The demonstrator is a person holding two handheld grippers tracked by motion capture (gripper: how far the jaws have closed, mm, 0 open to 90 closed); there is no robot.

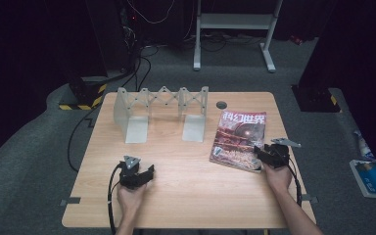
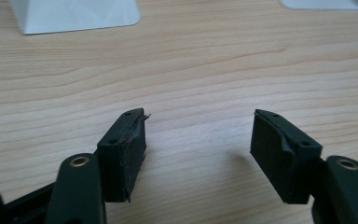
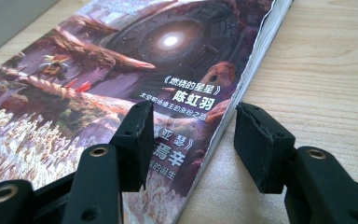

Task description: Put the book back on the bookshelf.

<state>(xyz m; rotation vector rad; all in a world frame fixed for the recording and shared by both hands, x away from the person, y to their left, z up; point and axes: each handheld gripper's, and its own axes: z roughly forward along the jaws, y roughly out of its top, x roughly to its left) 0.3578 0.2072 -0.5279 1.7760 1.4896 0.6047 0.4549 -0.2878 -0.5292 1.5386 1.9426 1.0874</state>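
Item: glossy paperback magazine (image 1: 238,141) with a red-brown science-fiction cover, lying flat on the right half of the pale wood-grain worktop (image 1: 186,171), right of the grey folding metal bookend rack (image 1: 162,110).

Right hand-held gripper (image 3: 192,140): you are holding its jaws wide apart, straddling the magazine's near right edge, one pad over the cover, the other over bare wood beside the page edges. Nothing is clamped yet.

Left hand-held gripper (image 2: 196,154): you are resting it over bare worktop at the near left, jaws apart, nothing between them.

Handling note: you are setting up an edge grasp, likely. Slip the outer pad under the pages before closing, bite deep enough to catch the whole thickness, and close squarely so the slick cover is not sliding out. The left one could be steadying the far side.
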